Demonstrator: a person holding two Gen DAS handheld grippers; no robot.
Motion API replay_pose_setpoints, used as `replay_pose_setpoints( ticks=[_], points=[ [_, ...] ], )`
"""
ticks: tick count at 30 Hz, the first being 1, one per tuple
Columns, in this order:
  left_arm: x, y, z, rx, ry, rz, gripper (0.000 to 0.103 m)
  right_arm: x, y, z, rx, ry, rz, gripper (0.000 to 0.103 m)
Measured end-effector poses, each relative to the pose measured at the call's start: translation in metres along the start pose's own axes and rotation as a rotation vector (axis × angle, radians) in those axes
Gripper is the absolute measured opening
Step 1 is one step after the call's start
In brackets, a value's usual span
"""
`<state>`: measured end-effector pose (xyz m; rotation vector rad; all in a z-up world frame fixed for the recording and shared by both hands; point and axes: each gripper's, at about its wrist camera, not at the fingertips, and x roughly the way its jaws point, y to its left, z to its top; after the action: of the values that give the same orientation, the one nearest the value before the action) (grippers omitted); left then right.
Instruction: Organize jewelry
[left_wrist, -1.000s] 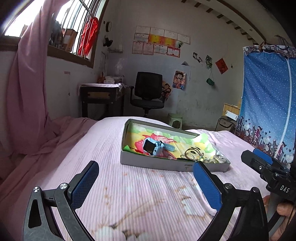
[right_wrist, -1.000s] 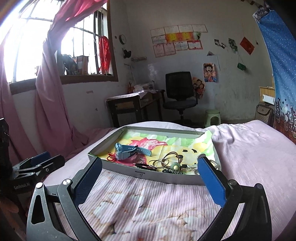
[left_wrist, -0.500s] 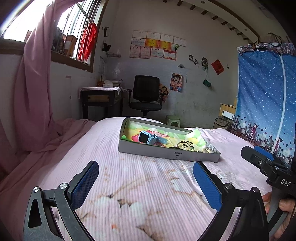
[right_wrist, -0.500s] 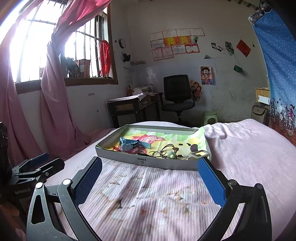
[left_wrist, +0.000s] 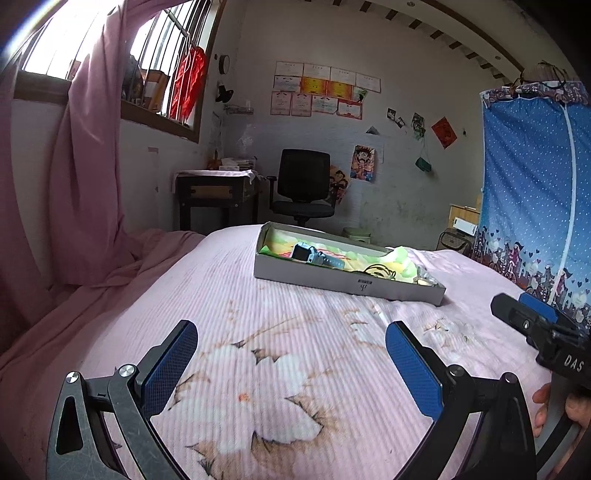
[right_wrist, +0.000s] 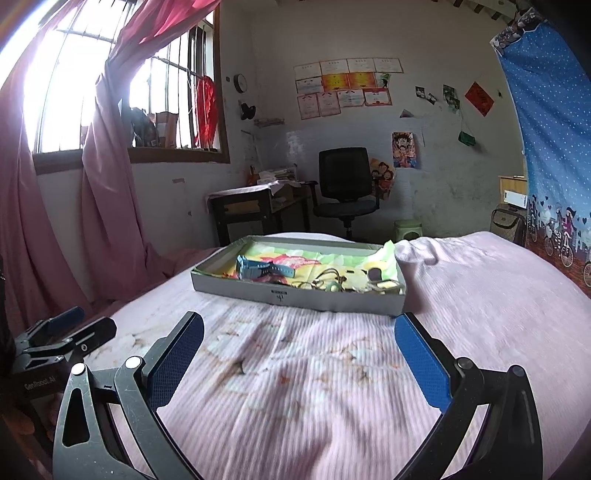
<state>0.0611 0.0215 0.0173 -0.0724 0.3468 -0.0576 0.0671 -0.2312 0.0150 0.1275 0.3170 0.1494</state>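
Pink ribbed bedding with a faded flower print covers the bed (left_wrist: 280, 332) that fills both wrist views. Over it the left gripper (left_wrist: 291, 354) hangs with its blue-padded jaws spread wide and nothing between them; the right gripper (right_wrist: 299, 354) is the same, released and empty above bare sheet. In the left view, the right gripper's black body shows at 3 o'clock, with fingertips of the person's hand (left_wrist: 543, 402) just under it. Beyond the jaws, toward 12 o'clock, lies a shallow grey cardboard box (right_wrist: 295, 295) lined with bright printed paper. Inside it a blue watch (right_wrist: 258, 268) rests toward the left end, and a tangle of thin bracelets and rings (right_wrist: 332, 282) sits toward the right end; single pieces are too small to tell apart. Nothing lies on the sheet between jaws and box. A rumpled fold of bedding (right_wrist: 417, 251) rises just beside the box at 1 o'clock. Farther out stand a black office chair (right_wrist: 345, 184), a dark table (right_wrist: 255, 206) under the barred window, pink curtains (right_wrist: 107, 177) at 9 o'clock, and a blue dotted curtain (left_wrist: 535, 192) at 3 o'clock.
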Motion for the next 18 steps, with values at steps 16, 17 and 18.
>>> replay_pose_setpoints(
  ticks=[16, 17, 18],
  points=[
    [0.009, -0.004, -0.007, 0.016, 0.015, 0.005, 0.103, 0.01, -0.002, -0.016, -0.008, 0.043, -0.038, 0.102],
    [0.009, -0.004, -0.008, 0.014, 0.015, 0.005, 0.103, 0.01, -0.002, -0.016, -0.008, 0.043, -0.038, 0.102],
    [0.009, -0.004, -0.008, 0.015, 0.015, 0.005, 0.103, 0.01, -0.002, -0.016, -0.008, 0.043, -0.038, 0.102]
  ],
)
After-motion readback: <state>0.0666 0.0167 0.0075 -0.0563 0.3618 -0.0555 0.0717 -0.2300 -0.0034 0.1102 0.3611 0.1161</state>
